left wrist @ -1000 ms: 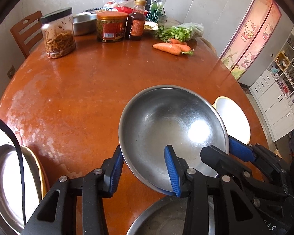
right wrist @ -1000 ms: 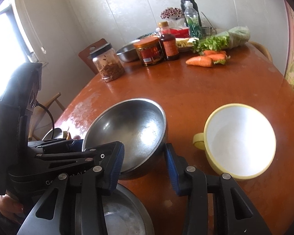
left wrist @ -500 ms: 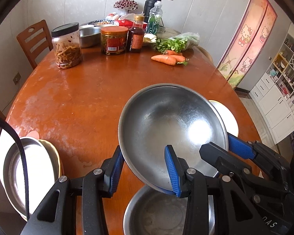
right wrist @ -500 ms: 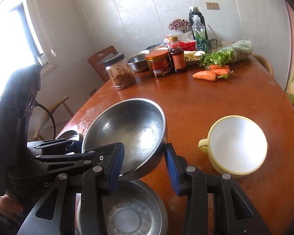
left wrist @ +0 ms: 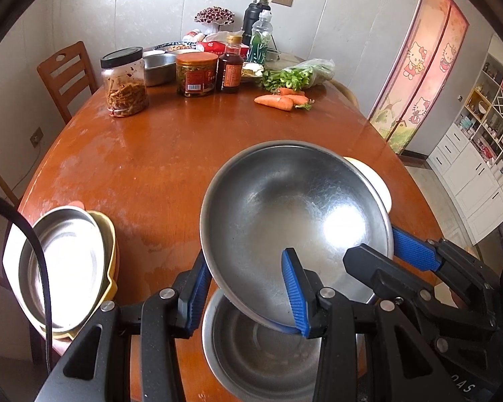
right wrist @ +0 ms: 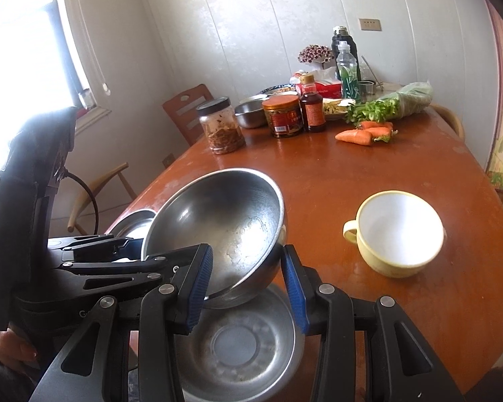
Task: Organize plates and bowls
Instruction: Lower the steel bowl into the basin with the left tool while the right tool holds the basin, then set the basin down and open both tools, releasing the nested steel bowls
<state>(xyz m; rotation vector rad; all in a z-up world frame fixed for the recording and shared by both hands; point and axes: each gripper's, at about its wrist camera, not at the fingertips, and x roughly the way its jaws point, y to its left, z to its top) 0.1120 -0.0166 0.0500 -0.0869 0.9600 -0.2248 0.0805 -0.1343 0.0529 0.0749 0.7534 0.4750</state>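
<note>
Both grippers hold a large steel bowl [left wrist: 295, 221] by its near rim, tilted and lifted above a second steel bowl [left wrist: 261, 355] at the table's front edge. My left gripper [left wrist: 248, 288] is shut on the rim, one finger inside and one outside. My right gripper [right wrist: 248, 284] grips the same bowl [right wrist: 218, 231] from the right. The lower bowl also shows in the right wrist view [right wrist: 238, 348]. A yellow cup-shaped bowl [right wrist: 399, 234] with a white inside stands to the right. A steel plate on yellow dishes [left wrist: 67, 268] sits at the left edge.
The round wooden table [left wrist: 157, 160] carries jars [left wrist: 125, 82], a sauce bottle [left wrist: 229, 67], a steel basin, greens and carrots [left wrist: 281, 100] at its far side. A wooden chair [left wrist: 67, 70] stands at the far left. Shelves line the right wall.
Both grippers have drawn back toward the table's front edge with the large bowl, bringing it over the lower steel bowl. More of the lower bowl and the left plate stack shows.
</note>
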